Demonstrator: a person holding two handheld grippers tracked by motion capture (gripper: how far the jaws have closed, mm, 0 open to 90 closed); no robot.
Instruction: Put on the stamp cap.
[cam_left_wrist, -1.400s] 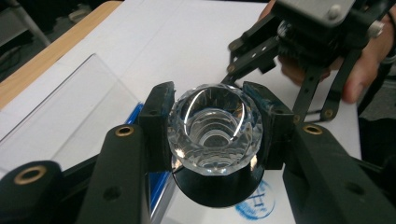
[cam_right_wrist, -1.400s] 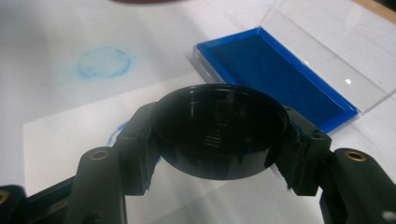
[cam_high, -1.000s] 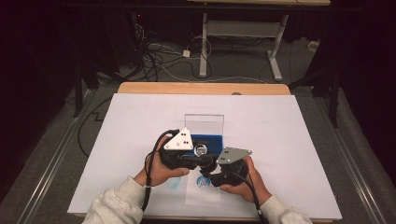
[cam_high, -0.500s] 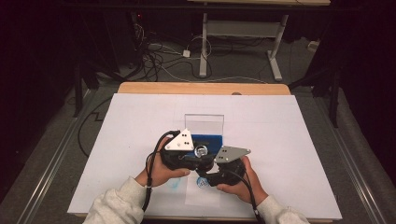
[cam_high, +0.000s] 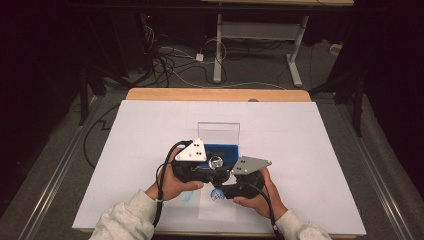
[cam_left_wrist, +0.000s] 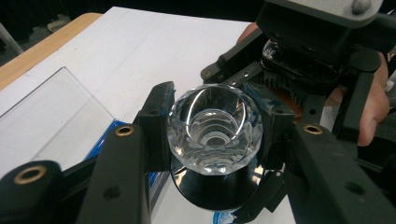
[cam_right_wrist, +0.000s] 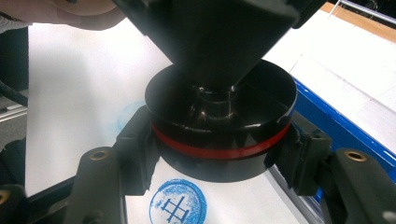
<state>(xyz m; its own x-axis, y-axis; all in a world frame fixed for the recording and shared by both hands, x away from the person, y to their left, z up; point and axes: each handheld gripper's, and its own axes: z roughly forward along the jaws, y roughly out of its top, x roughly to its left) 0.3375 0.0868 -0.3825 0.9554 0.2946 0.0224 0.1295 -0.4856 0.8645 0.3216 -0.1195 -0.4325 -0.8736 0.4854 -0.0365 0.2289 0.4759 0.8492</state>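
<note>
I see both of my tools meet on one object near the front middle of the white-covered table (cam_high: 300, 130). The object is a round stamp with a black disc-shaped base that has a red ring around it (cam_right_wrist: 219, 135) and a clear faceted crystal knob on the top (cam_left_wrist: 215, 128).

My left gripper (cam_left_wrist: 212, 135) has its jaws closed on the crystal knob, one black jaw at each side of it; the pads touch the glass. My right gripper (cam_right_wrist: 219, 154) has its jaws closed around the black base, pressing at the left and the right of the red ring. In the high view, the left gripper (cam_high: 197, 165) and the right gripper (cam_high: 240, 182) are just beside each other, and the knob (cam_high: 216, 161) shines between them.

The stamp is held above a white sheet of paper (cam_right_wrist: 243, 200), not touching it. On this paper, directly under the base, there is a round blue ink print with a character inside (cam_right_wrist: 177, 205). Just behind the stamp lies a blue ink pad (cam_high: 222, 150) with a clear lid (cam_high: 218, 132) standing up behind it. A paler blue smear (cam_right_wrist: 128, 114) is on the table cover near the print.
</note>
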